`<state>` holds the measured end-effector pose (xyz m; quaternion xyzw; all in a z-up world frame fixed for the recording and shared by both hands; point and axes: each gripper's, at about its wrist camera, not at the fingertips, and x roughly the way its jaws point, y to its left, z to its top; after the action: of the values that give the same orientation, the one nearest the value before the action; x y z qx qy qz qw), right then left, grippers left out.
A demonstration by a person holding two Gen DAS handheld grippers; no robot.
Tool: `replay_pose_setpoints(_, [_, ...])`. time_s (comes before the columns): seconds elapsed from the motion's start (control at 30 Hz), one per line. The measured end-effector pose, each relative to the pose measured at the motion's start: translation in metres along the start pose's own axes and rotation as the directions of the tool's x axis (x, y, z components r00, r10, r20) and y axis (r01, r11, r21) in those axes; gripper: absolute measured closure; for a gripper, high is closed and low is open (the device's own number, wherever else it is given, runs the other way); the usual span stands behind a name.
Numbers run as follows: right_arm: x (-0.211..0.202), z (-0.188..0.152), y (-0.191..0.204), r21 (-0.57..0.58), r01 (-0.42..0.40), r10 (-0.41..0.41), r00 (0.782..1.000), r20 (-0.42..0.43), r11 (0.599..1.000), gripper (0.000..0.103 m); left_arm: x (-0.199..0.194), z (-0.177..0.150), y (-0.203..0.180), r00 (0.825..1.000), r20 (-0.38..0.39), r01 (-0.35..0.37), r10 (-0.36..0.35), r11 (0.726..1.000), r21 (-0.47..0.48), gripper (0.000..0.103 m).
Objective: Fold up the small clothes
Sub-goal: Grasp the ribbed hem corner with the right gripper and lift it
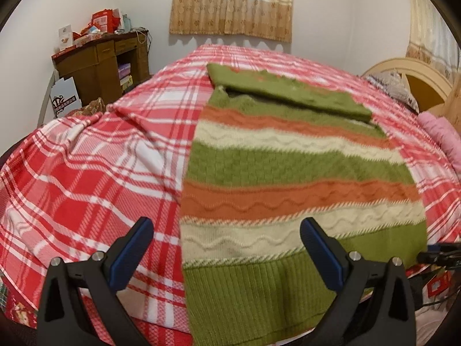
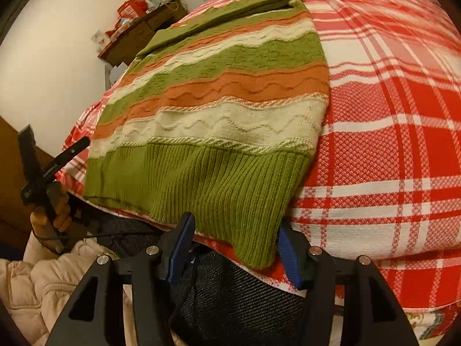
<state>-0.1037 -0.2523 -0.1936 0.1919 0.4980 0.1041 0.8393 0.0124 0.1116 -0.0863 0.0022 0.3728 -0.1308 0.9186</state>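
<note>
**Both grippers open over one sweater**

Left gripper [image 1: 227,248]: jaws spread wide, nothing between them, hovering above the hem band and the near cream stripe. Probably poised to pinch the knit for the next fold. Right gripper [image 2: 234,245]: jaws apart, straddling the near right hem corner, not yet closed on it. Likely lined up there because a corner gives the cleanest lift; whether the pads touch the knit, cannot tell.

One sweater [image 1: 288,173], striped green, orange and cream, lying flat on the plaid blanket [image 1: 86,173], hem at the near edge of the bed. One sleeve [image 1: 288,92] laid across the far end, presumably already folded in to keep a tidy rectangle. Second sleeve not visible.

Count: two grippers, one sweater, one blanket. Beyond, one desk [image 1: 100,57] and a curtain [image 1: 230,3].
</note>
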Motion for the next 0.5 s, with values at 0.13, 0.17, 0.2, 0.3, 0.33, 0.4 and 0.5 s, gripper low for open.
replay_pose_setpoints(0.13, [-0.006,0.002,-0.009,0.032,0.019,-0.018,1.0,-0.007,0.999,0.091,-0.011,0.008,0.0,0.999,0.042,-0.001,0.001,1.0,0.005,0.0])
replay_pose_setpoints(0.17, [-0.009,0.004,-0.01,0.043,0.003,-0.003,1.0,-0.004,0.999,0.091,-0.012,0.01,0.0,0.999,0.049,-0.003,0.003,1.0,0.006,0.0])
replay_pose_setpoints(0.2, [-0.01,0.006,-0.009,0.048,-0.015,0.015,1.0,-0.003,0.999,0.091,-0.013,0.011,0.001,0.998,0.055,-0.004,0.004,1.0,0.006,0.0])
replay_pose_setpoints(0.3, [-0.019,0.018,0.002,0.044,-0.128,0.127,0.992,0.011,0.991,0.091,-0.016,0.017,0.004,0.997,0.069,-0.018,0.018,1.0,0.008,0.0])
replay_pose_setpoints(0.33, [-0.024,0.024,0.007,0.037,-0.163,0.162,0.987,0.019,0.986,0.091,-0.018,0.02,0.006,0.997,0.077,-0.024,0.024,1.0,0.007,0.0])
replay_pose_setpoints(0.4, [-0.034,0.042,0.016,0.027,-0.237,0.235,0.971,0.054,0.971,0.091,-0.023,0.026,0.009,0.994,0.1,-0.032,0.032,0.999,0.001,0.0])
replay_pose_setpoints(0.5, [-0.042,0.072,0.019,0.037,-0.304,0.298,0.946,0.125,0.952,0.091,-0.031,0.037,0.015,0.99,0.137,-0.038,0.04,0.999,-0.015,0.0])
